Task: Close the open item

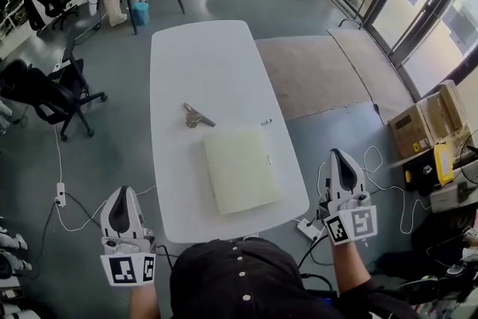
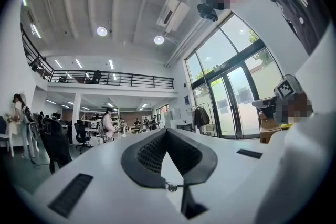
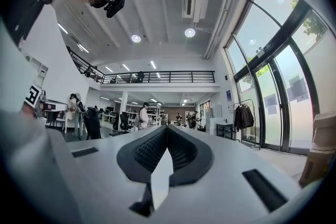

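Head view, with all places given against the white table (image 1: 194,63).

1. Pale cream case (image 1: 240,169): flat, rectangular, book-like. It lies on the table's near half toward the right edge, slightly askew. The cover lies flat and the item reads as shut. A small tab shows on its right side.

2. Metal tool (image 1: 196,116): grey, at the middle of the table, just beyond the case's far left corner and apart from it.

3. Small dark stick-like item (image 1: 266,122): close to the table's right edge, just beyond the case's far right corner. Too small to identify.

4. Left gripper (image 1: 122,192): off the table, outside its near left corner and over the floor, pointing toward the far end. Its marker cube (image 1: 128,269) sits at the rear. In the left gripper view the left gripper (image 2: 167,130) has its jaws meeting tip to tip, clenched with nothing between them.

5. Right gripper (image 1: 337,154): off the table, outside its near right corner, pointing the same way. Its marker cube (image 1: 351,224) is at the rear. In the right gripper view the right gripper (image 3: 167,127) has its jaws pressed together and empty.

6. Rug (image 1: 314,75): on the floor along the table's right side, by the far half.

7. Cardboard box (image 1: 426,119): well to the right of the table, near the windows.

8. Black office chair (image 1: 45,93): left of the table, apart from it.

9. White power strip (image 1: 308,229): on the floor by the table's near right corner.
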Demonstrator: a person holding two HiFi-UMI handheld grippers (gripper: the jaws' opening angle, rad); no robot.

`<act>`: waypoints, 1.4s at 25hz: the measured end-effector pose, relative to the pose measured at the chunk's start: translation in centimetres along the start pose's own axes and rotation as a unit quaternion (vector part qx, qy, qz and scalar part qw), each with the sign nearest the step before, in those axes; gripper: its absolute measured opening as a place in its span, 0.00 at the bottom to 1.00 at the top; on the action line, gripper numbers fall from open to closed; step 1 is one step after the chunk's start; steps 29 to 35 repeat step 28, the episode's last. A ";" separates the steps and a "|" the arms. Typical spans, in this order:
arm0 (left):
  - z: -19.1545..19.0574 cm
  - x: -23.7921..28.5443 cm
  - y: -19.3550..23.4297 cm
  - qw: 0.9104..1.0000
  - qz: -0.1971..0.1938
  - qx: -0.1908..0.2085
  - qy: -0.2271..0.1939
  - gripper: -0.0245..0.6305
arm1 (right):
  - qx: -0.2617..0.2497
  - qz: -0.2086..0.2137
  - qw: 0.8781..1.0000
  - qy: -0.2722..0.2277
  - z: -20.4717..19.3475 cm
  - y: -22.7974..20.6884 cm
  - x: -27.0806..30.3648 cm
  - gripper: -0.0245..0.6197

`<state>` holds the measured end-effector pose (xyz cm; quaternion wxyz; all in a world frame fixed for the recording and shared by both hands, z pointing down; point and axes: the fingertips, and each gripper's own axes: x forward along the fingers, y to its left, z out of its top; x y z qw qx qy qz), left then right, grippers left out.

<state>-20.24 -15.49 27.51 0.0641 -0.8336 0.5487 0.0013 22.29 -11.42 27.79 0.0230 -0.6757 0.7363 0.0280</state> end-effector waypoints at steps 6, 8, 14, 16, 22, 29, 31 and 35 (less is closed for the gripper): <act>0.5 0.6 -1.1 1.000 -0.012 0.003 -0.003 0.06 | -0.007 0.019 1.000 0.010 0.0 1.5 0.6 0.08; 0.4 0.5 -1.3 1.000 -0.013 0.005 -0.003 0.06 | -0.009 0.025 1.000 0.011 -0.2 1.8 0.7 0.08; 0.2 0.2 -0.9 1.000 -0.001 0.004 0.000 0.06 | -0.021 0.039 0.999 0.020 -0.6 2.4 1.0 0.08; 0.2 0.1 -1.0 1.000 0.001 0.004 0.000 0.06 | -0.023 0.042 0.999 0.021 -0.6 2.6 1.0 0.08; 0.3 0.0 -1.1 1.000 0.005 0.003 -0.002 0.06 | -0.026 0.049 0.998 0.022 -0.6 2.9 1.5 0.08; 0.3 -0.2 -0.9 1.000 0.007 0.002 -0.004 0.06 | -0.027 0.052 0.998 0.019 -0.7 3.3 1.8 0.08; 0.3 -0.2 -0.9 1.000 0.007 0.002 -0.004 0.06 | -0.027 0.052 0.998 0.019 -0.7 3.3 1.8 0.08; 0.3 -0.2 -0.9 1.000 0.007 0.002 -0.004 0.06 | -0.027 0.052 0.998 0.019 -0.7 3.3 1.8 0.08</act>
